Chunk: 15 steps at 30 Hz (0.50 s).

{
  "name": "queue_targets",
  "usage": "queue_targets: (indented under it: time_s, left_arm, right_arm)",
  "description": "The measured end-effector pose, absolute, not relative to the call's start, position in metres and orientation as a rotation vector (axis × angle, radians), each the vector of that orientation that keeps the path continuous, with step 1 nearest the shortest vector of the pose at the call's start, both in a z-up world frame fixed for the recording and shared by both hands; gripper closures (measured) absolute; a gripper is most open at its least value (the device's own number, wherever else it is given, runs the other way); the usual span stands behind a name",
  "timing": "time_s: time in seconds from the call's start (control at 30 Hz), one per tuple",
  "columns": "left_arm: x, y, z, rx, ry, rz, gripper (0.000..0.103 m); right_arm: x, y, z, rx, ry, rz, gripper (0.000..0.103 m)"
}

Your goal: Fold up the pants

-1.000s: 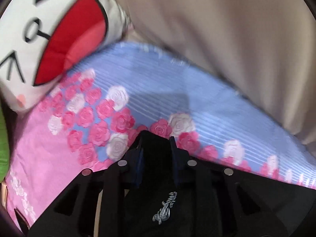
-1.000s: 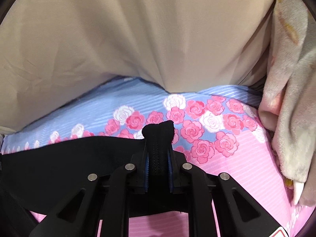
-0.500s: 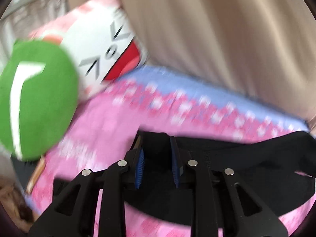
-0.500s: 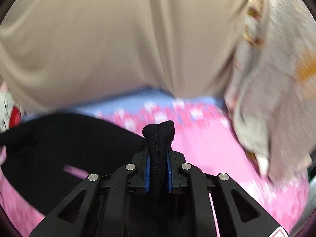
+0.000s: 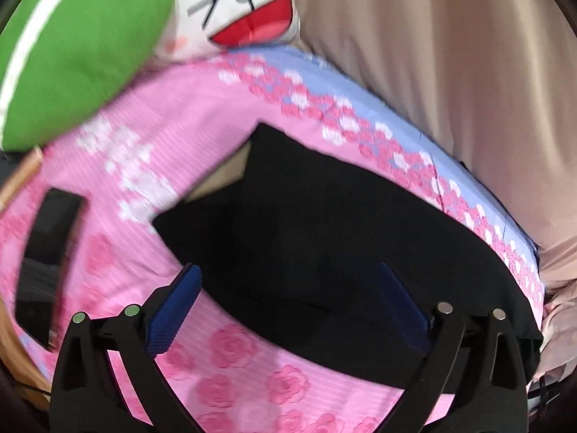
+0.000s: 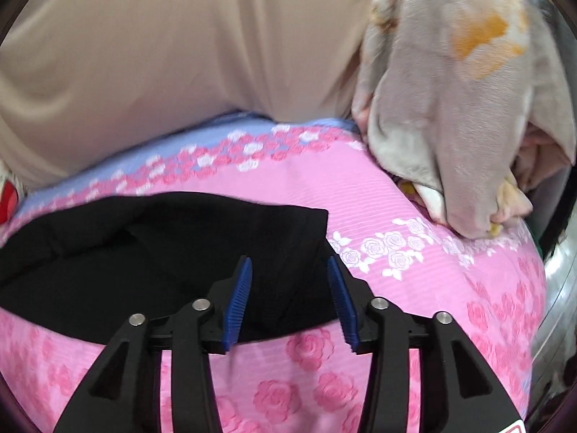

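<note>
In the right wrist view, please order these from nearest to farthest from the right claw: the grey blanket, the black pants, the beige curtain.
1. Black pants: directly under the open right claw.
2. Grey blanket: piled ahead on the right.
3. Beige curtain: behind the bed, ahead and left.

Bright, even light, soft shadows; fisheye bending at dark rims, motion blur leftward.

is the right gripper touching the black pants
Cannot tell: in the right wrist view the right gripper is open over the black pants, but no gap or contact shows plainly.
</note>
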State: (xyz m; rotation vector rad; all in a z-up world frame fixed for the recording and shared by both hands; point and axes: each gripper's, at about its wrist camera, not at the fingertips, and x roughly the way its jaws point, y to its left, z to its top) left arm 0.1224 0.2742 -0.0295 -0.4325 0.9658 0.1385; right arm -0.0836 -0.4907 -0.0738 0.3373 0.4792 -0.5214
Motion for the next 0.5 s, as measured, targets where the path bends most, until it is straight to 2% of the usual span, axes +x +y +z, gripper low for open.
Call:
queue_targets:
  time_s: [0.07,0.1,0.17,0.2,0.23,0.27,0.4,0.5]
  left_arm:
    - [0.131,0.269,-0.047,-0.512,1.017,0.084,0.009]
    - [0.138,0.266,-0.057,-0.555,1.041,0.049,0.014]
    - [0.151,0.261,-0.069,-0.564,1.07,0.038,0.042]
    - [0.154,0.261,-0.072,-0.542,1.073,0.073,0.071]
    - [0.157,0.265,-0.071,-0.525,1.068,0.118,0.093]
    - [0.158,0.271,-0.068,-0.543,1.066,0.116,0.097]
    - [0.136,0.294,-0.011,-0.503,0.945,0.097,0.097]
    - [0.127,0.298,-0.019,-0.341,1.006,0.211,0.096]
  right_arm:
    - [-0.089,-0.482,-0.071,0.361,0.458,-0.512,0.055]
    - [-0.09,-0.477,-0.069,0.362,0.456,-0.504,0.055]
    - [-0.092,-0.462,-0.066,0.355,0.448,-0.497,0.055]
    - [-0.093,-0.456,-0.065,0.356,0.444,-0.485,0.054]
    - [-0.093,-0.449,-0.063,0.364,0.439,-0.467,0.053]
    - [-0.093,-0.444,-0.061,0.365,0.435,-0.466,0.051]
    - [-0.088,-0.429,-0.058,0.369,0.428,-0.443,0.05]
    - [-0.082,-0.421,-0.066,0.367,0.446,-0.433,0.045]
